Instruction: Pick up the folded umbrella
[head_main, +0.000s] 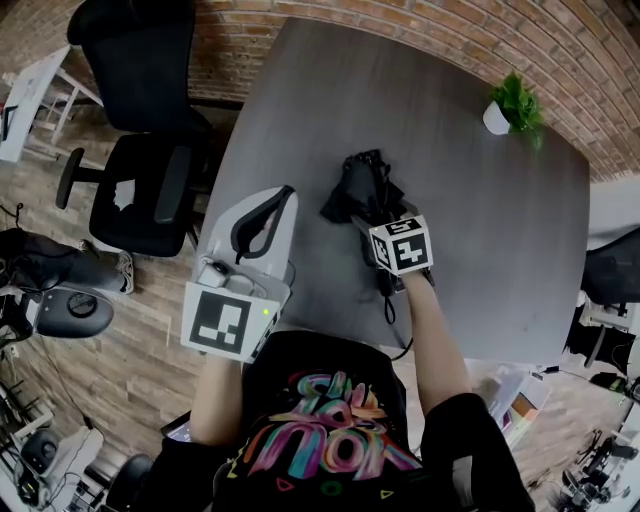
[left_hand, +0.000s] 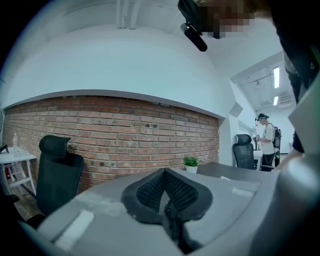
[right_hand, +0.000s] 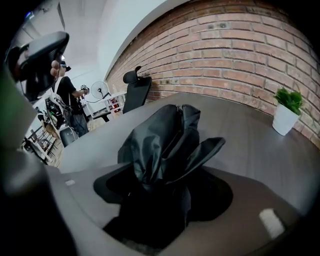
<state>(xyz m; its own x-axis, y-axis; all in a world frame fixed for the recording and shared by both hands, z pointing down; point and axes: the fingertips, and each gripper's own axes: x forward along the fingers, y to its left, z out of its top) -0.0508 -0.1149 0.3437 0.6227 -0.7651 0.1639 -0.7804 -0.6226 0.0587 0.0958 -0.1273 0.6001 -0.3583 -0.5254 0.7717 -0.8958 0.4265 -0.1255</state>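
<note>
The folded black umbrella (head_main: 362, 188) lies along the dark grey table (head_main: 500, 230), its loose fabric bunched at the far end. My right gripper (head_main: 376, 216) is shut on its near part, with the marker cube just behind. In the right gripper view the umbrella (right_hand: 167, 142) rises from between the jaws of the right gripper (right_hand: 162, 192) and fills the gap. A thin strap (head_main: 389, 300) hangs below the gripper. My left gripper (head_main: 283, 198) hovers at the table's left edge, apart from the umbrella. In its own view the left gripper (left_hand: 165, 174) is shut on nothing.
A small potted plant (head_main: 513, 104) stands at the table's far right, near the brick wall (head_main: 420, 25). Black office chairs (head_main: 140, 130) sit left of the table. A person (left_hand: 268, 140) stands far off by another chair.
</note>
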